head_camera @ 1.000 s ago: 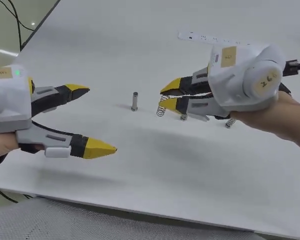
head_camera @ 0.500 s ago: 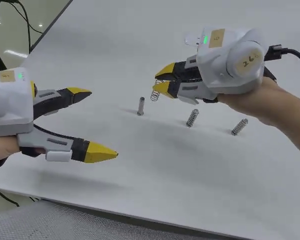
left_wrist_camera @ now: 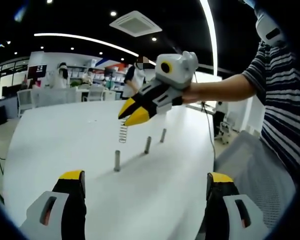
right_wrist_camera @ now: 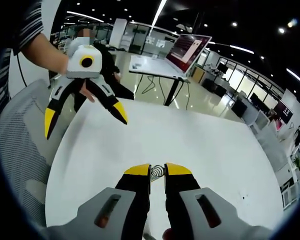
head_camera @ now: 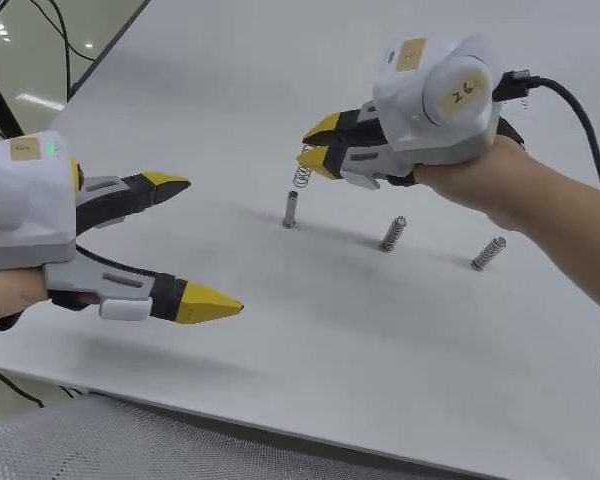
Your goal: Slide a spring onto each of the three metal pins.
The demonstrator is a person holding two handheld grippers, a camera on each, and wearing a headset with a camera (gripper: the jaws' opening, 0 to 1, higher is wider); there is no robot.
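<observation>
The right gripper is held over the white table, its yellow-tipped jaws pinched nearly together on the top of a small spring. In the right gripper view the coils sit squarely between the two tips. The spring hangs down from the jaws just above the bare pin, a touch to one side of its top and not touching it; in the left gripper view there is a clear gap between the spring's lower end and the pin. The bare pin stands upright on the table.

Beyond the bare pin, on the side of the hand holding the right gripper, stand the two other pins, each with a spring around it and each leaning a little.

The left gripper hovers well apart from the bare pin, on the opposite side, pointed toward it. Its jaws are spread wide with nothing between them.
</observation>
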